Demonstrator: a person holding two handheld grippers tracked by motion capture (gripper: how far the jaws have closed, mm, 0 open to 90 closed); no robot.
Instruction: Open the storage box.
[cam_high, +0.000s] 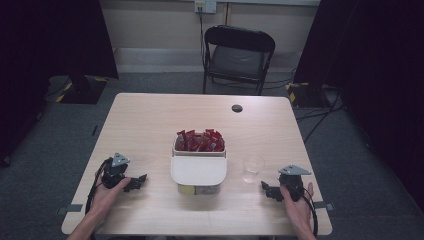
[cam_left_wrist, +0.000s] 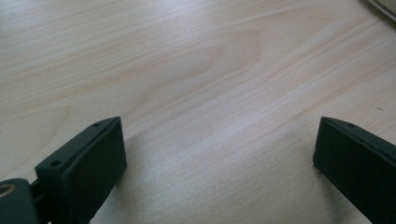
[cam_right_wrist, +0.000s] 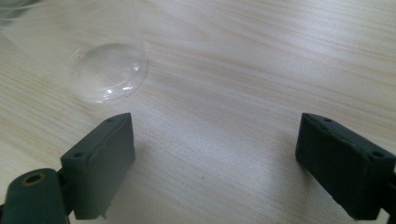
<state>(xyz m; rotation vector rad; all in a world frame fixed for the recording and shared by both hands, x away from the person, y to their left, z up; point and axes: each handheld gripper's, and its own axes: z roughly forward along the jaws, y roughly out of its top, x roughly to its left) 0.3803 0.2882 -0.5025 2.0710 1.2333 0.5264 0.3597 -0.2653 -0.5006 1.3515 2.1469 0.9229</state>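
Table (cam_high: 150, 120) of pale wood carries one white box, one clear glass and two hand-held tools. The white box (cam_high: 198, 172) stands at the middle of the table towards the near edge; its rear part is open and packed with red sachets (cam_high: 200, 141), too many and too crowded to count, while one white lid (cam_high: 198, 170) covers its front part. One empty clear glass (cam_high: 252, 167) stands upright just to the right of the box, apart from it. The left tool (cam_high: 141, 178) rests near the near left corner in one hand (cam_high: 107, 192), pointing towards the box; in the left gripper view its two black jaws stand wide apart with bare wood between them. The right tool (cam_high: 263, 186) lies near the near right corner in the other hand (cam_high: 295, 202), pointing towards the glass and near it but not touching; in the right gripper view its two jaws are likewise spread wide over bare wood, with the glass (cam_right_wrist: 109, 72) just beyond the left jaw. One round dark hole (cam_high: 237, 108) sits near the far edge. One black folding chair (cam_high: 237, 57) stands on the floor behind the far edge.
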